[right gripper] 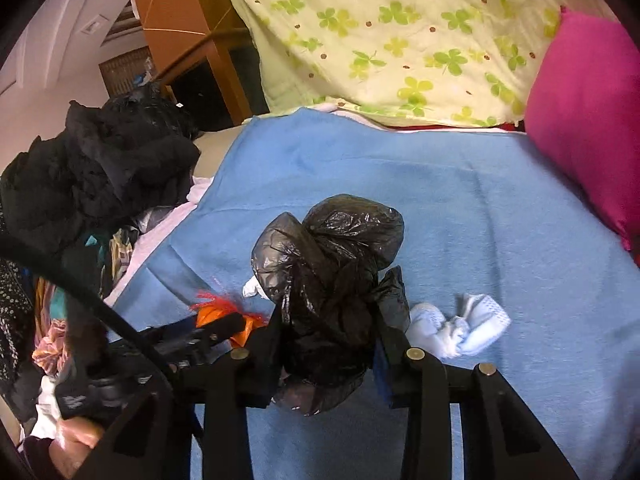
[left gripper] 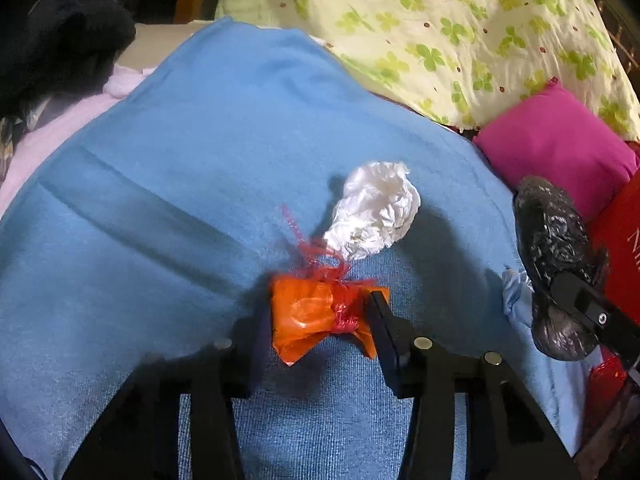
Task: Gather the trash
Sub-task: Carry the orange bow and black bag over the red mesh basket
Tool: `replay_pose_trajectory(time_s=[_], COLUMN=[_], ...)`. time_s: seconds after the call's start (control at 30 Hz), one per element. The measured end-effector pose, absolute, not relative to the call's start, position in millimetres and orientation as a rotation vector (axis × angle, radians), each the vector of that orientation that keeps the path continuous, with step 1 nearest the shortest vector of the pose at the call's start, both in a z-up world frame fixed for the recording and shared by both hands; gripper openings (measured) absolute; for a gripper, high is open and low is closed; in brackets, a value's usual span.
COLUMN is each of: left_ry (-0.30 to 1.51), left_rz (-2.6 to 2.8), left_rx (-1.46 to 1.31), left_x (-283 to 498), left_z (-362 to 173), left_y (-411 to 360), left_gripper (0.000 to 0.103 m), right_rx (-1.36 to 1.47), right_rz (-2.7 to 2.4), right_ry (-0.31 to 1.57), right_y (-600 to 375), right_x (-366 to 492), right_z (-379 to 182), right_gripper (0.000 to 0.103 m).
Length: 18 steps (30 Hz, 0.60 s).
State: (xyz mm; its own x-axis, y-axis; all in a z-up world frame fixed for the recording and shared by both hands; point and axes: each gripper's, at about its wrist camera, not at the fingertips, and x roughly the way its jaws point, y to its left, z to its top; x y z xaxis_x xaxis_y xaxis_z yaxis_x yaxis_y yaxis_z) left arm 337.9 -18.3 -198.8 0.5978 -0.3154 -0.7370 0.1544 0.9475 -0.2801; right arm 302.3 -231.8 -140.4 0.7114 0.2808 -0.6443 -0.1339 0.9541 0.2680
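My left gripper is shut on an orange plastic wad tied with red mesh, just above the blue blanket. A crumpled white tissue lies on the blanket just beyond it. My right gripper is shut on a crumpled black plastic bag; the bag also shows in the left wrist view at the right. The orange wad shows in the right wrist view at the left, partly hidden by the left gripper. A pale blue cloth wad lies on the blanket to the right of the bag.
A clover-print quilt and a magenta pillow lie at the back and right. A pile of dark clothes lies left of the blanket. A red box sits at the right edge.
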Motion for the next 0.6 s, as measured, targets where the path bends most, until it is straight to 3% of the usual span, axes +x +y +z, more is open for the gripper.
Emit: replay_pose_trajectory(time_s=[0.2, 0.6], left_ry=[0.843, 0.753], left_rz=[-0.249, -0.218], left_rx=[-0.154, -0.086], left_x=[333.4, 302.0], left_z=[-186.7, -147.1], left_y=[-19.5, -11.7], left_gripper=[0.037, 0.037], right_rx=[0.201, 0.193], right_rz=[0.234, 0.256], right_ry=[0.752, 0.700], right_y=[-232.0, -228.2], right_x=[297.3, 275.8], right_z=[-141.4, -125.4], right_gripper=[0.039, 0.040])
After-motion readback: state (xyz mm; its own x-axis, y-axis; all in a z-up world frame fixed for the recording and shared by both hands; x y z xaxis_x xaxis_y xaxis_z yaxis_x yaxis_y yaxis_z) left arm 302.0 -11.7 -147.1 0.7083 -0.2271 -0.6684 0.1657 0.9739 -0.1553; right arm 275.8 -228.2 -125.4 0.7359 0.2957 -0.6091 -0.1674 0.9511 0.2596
